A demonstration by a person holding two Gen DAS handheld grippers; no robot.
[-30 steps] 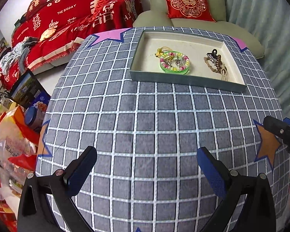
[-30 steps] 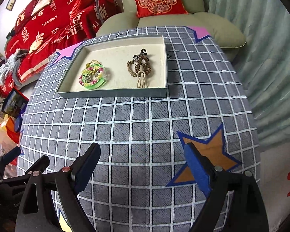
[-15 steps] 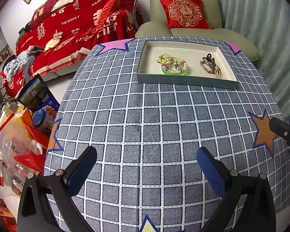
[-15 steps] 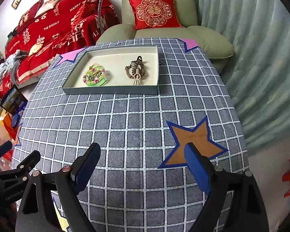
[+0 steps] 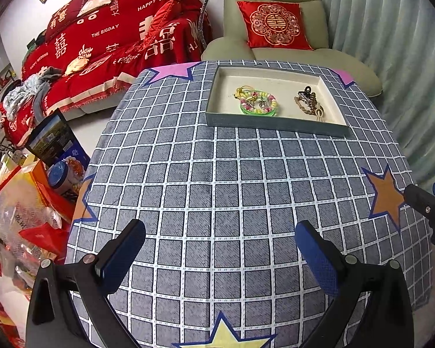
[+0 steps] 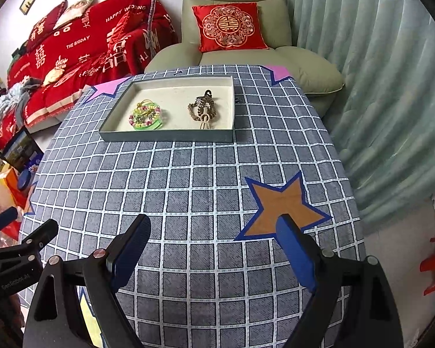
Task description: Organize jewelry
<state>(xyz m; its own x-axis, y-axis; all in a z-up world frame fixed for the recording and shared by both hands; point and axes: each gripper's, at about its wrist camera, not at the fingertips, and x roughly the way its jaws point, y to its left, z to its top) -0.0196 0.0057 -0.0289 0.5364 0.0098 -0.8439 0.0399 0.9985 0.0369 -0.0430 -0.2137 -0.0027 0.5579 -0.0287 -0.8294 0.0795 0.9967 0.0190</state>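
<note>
A shallow tray (image 5: 214, 98) with a cream floor lies at the far end of the desk (image 5: 217, 179), toward 12 o'clock from both cameras. Inside it, a green-and-pink beaded bracelet (image 5: 258, 103) sits on the 9 o'clock side, and a brown beaded strand (image 5: 308, 103) with a dark clip and a pale tassel lies on the 3 o'clock side; the two are apart, and their finer details are too small to make out. The left gripper (image 5: 220, 250) is tilted steeply down over the near, bare part of the checked desk cloth, its blue-padded fingers spread wide with nothing between them. The right gripper (image 6: 213, 245) takes the same downward pose, likewise released and empty, its 3 o'clock finger overlapping an orange star (image 6: 281, 206) printed on the cloth. Each gripper appears only partly at the other view's edge. A yellow star (image 5: 223, 333) at 6 o'clock is cut off by the frame. An armchair (image 6: 246, 32) stands beyond the desk.
</note>
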